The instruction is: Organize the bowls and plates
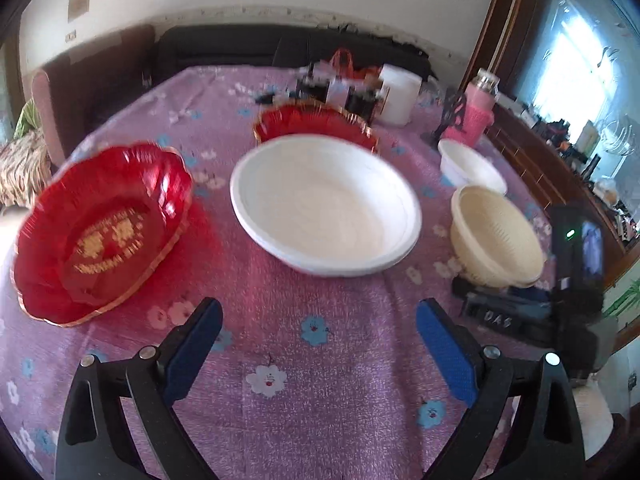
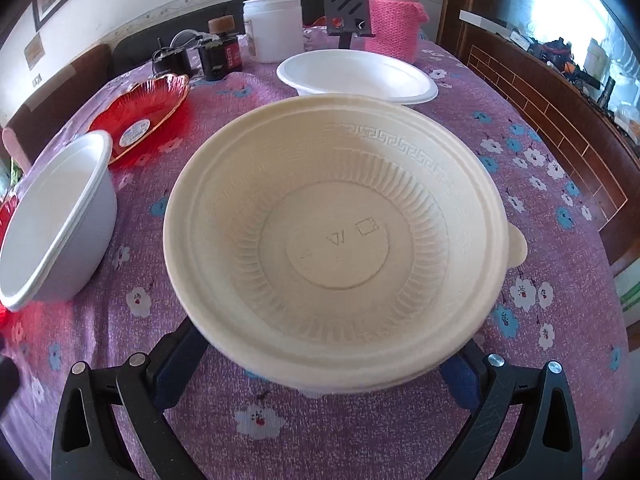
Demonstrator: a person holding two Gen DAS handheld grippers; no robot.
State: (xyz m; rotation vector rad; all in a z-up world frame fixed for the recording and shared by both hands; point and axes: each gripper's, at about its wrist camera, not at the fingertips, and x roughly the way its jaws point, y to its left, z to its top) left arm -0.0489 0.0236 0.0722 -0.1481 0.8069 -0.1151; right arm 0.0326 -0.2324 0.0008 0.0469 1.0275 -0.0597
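In the left wrist view my left gripper (image 1: 318, 320) is open and empty above the purple cloth, just short of a large white bowl (image 1: 326, 208). A red plate (image 1: 100, 232) lies to its left, a second red plate (image 1: 316, 124) behind the white bowl. A cream bowl (image 1: 494, 236) and a small white bowl (image 1: 472, 168) stand at the right. In the right wrist view my right gripper (image 2: 320, 360) is open, its fingers on either side of the cream bowl (image 2: 336, 240), whose near rim hides the tips. The small white bowl (image 2: 356, 76) is behind, the large white bowl (image 2: 56, 220) at the left, a red plate (image 2: 140, 120) beyond.
At the table's far edge stand a white jar (image 2: 272, 28), a dark bottle (image 2: 224, 48), a pink flask in a knitted sleeve (image 2: 394, 12) and a black stand (image 2: 348, 12). A wooden cabinet (image 2: 560, 120) runs along the right. The right gripper's body (image 1: 572, 264) shows beside the cream bowl.
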